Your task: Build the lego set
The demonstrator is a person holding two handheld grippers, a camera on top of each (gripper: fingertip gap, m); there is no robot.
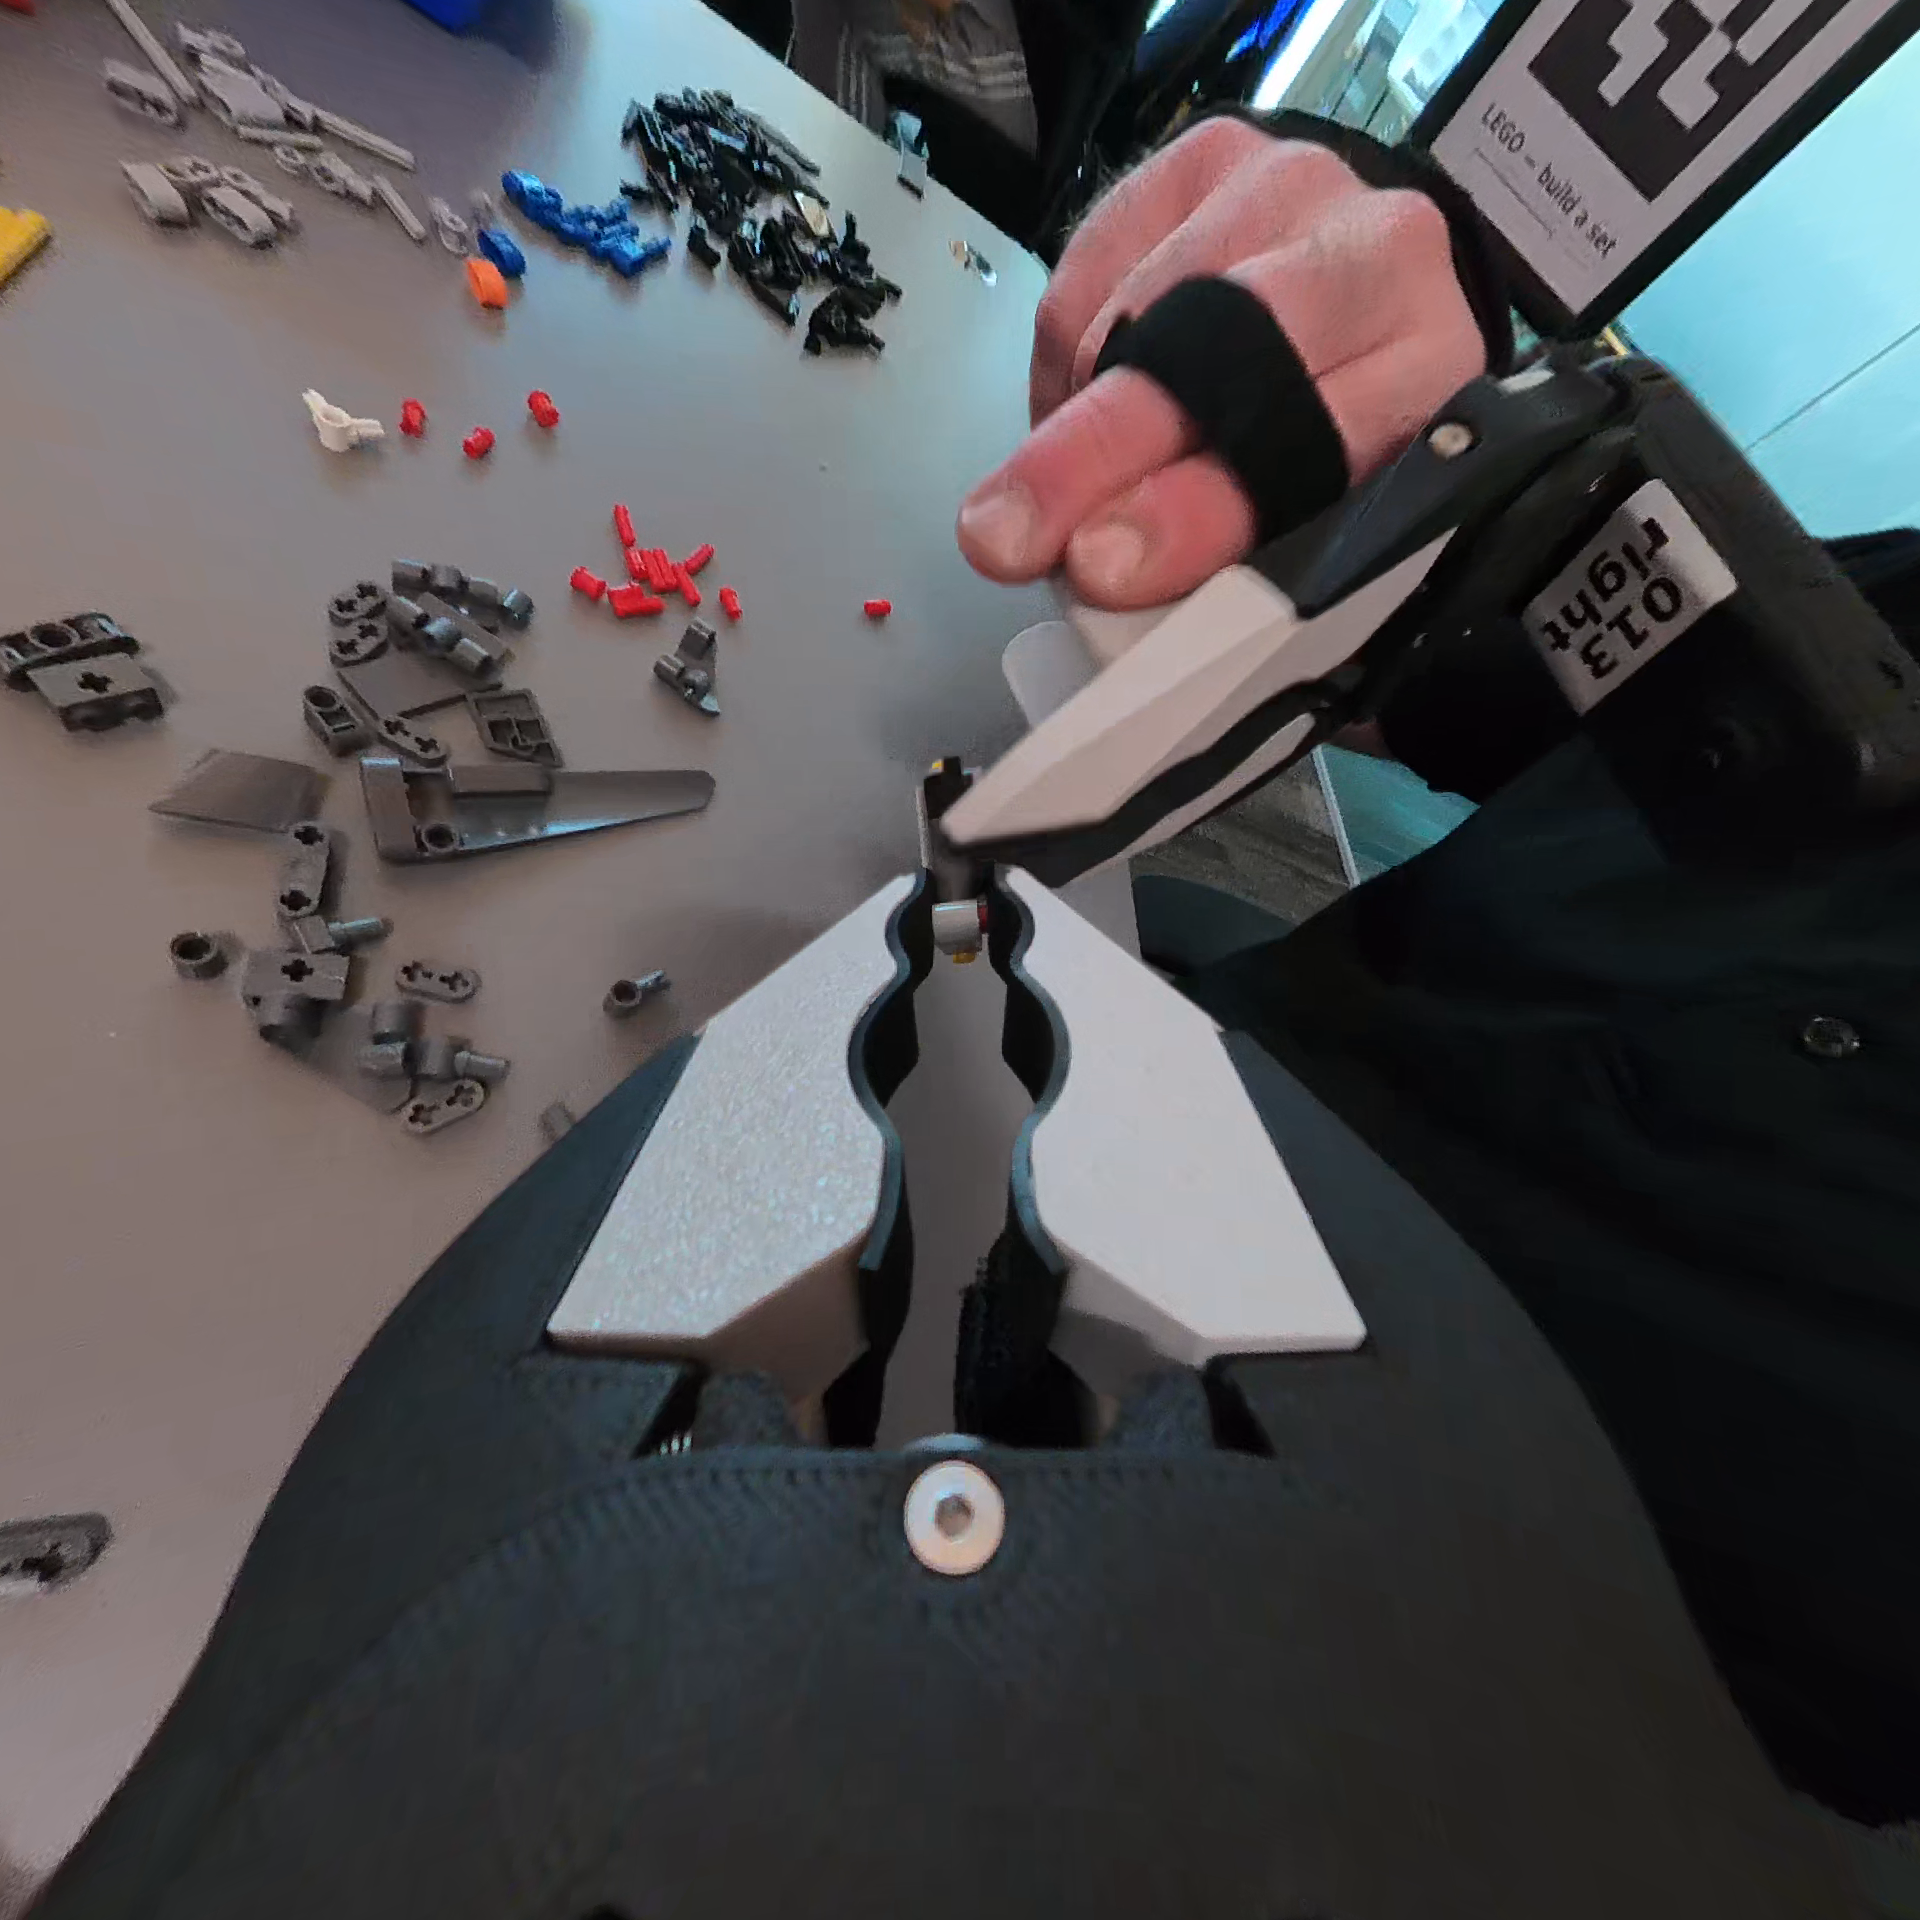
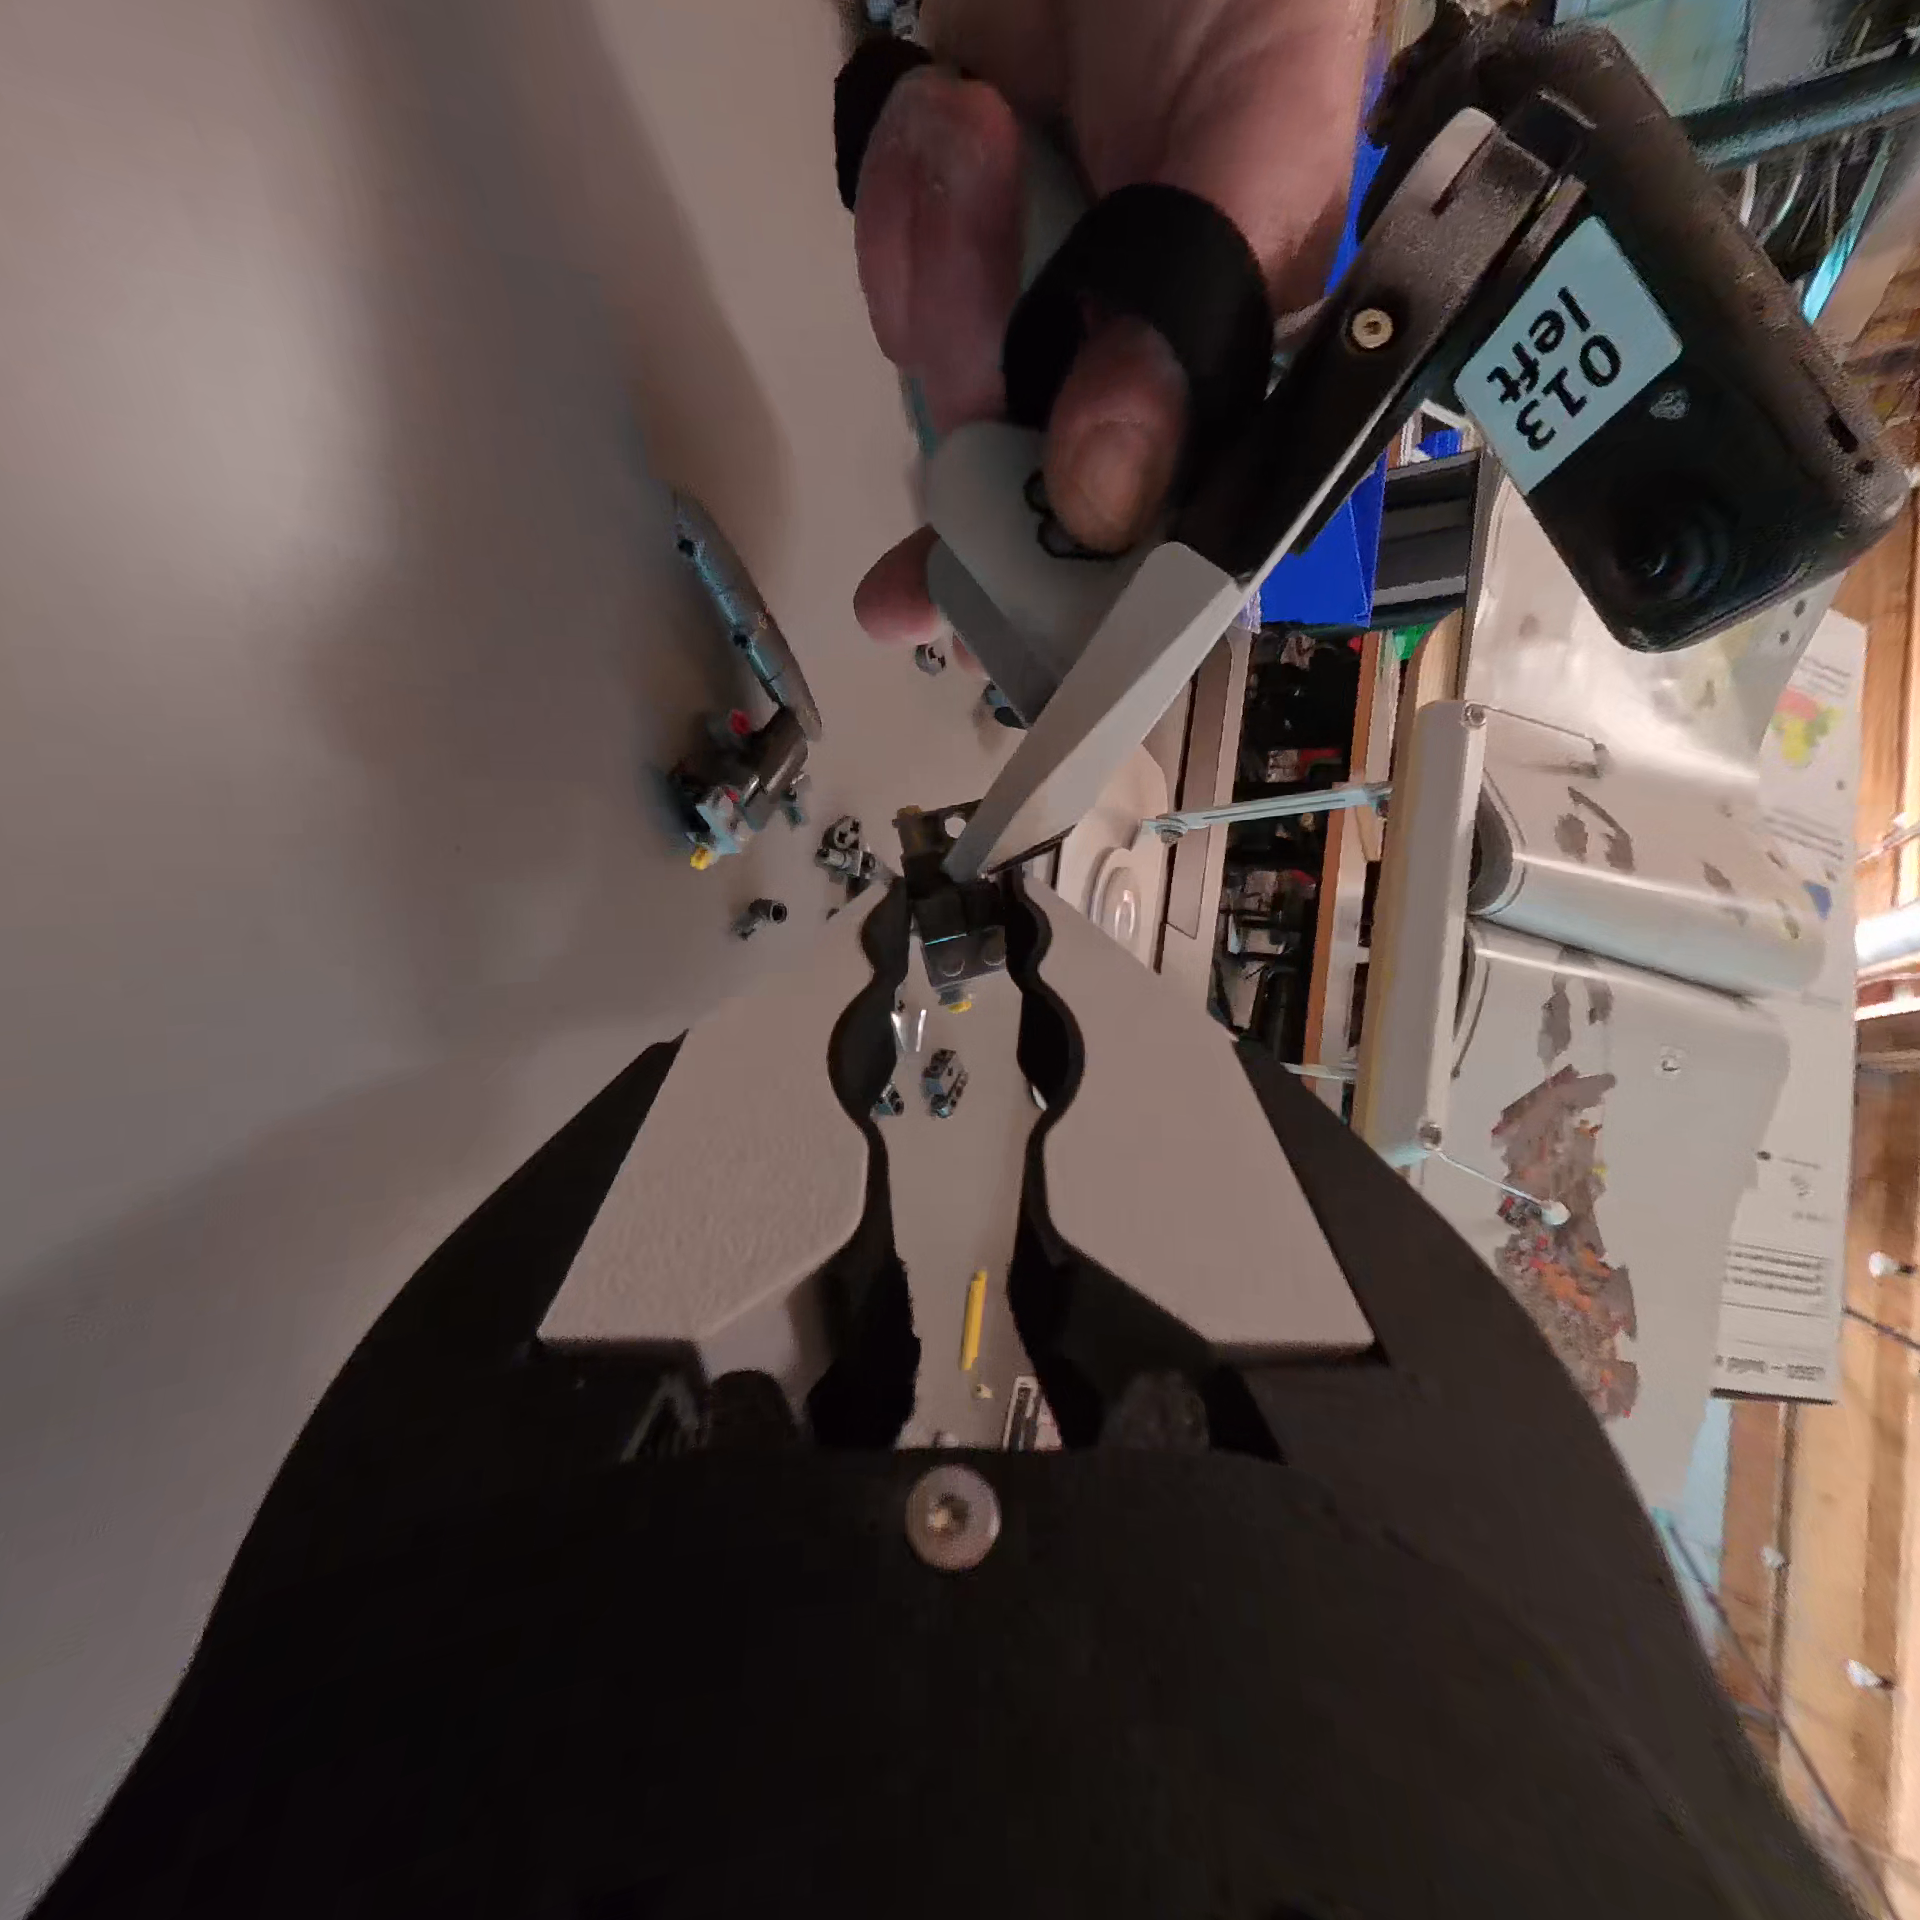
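- Above the worktop (image 1: 727,436): small brick assembly (image 1: 956,914), partly hidden, details unclear.
- Left gripper (image 1: 957,909): fingers clenched on assembly.
- Right gripper (image 2: 956,935): fingers clenched on same assembly.
- Loose grey parts (image 1: 416,727), blurred.

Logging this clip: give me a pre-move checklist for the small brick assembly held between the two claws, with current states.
1. Left claw closed on the small brick assembly: ok.
2. Right claw closed on the same assembly: ok.
3. Assembly lifted off the table: ok.
4. Yellow pin fully seated: cannot tell.
5. Loose dark grey parts away from both claws: ok.
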